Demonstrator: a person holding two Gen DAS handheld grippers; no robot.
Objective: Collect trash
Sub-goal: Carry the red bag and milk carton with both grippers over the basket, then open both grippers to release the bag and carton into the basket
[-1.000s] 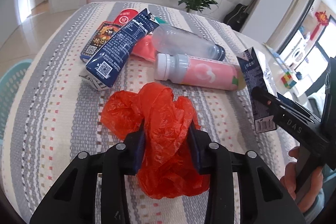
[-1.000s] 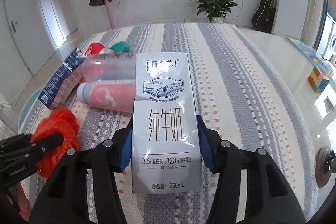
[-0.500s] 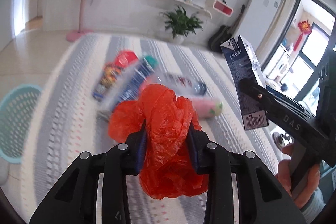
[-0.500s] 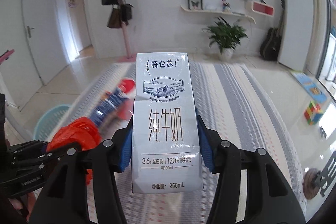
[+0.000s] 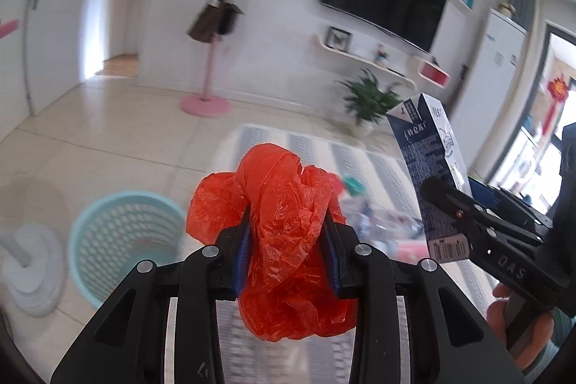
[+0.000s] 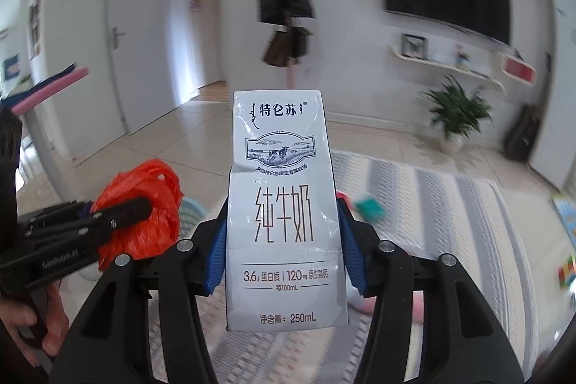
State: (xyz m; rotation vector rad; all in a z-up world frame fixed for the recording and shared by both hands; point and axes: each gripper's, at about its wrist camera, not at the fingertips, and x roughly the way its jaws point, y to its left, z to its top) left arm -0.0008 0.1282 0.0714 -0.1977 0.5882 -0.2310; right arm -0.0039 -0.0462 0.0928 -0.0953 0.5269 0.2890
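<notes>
My left gripper point(image 5: 288, 251) is shut on a crumpled red plastic bag point(image 5: 280, 204) and holds it high above the striped table point(image 5: 360, 161). My right gripper point(image 6: 284, 240) is shut on a white 250 mL milk carton point(image 6: 284, 204), held upright in the air. The carton point(image 5: 428, 168) and right gripper also show at the right of the left wrist view. The bag point(image 6: 144, 215) and left gripper show at the left of the right wrist view. A turquoise mesh basket point(image 5: 122, 236) stands on the floor at the lower left, left of the bag.
Blurred trash lies on the table below: a pink bottle point(image 5: 406, 245), a clear bottle and a teal-capped item point(image 6: 367, 206). A white round stand point(image 5: 28, 272) sits beside the basket. A coat rack point(image 5: 212, 60), a TV wall and a plant point(image 5: 367, 99) stand behind.
Both grippers have risen well above the table and swung left, each keeping its load. The basket on the floor has come into fuller view.
</notes>
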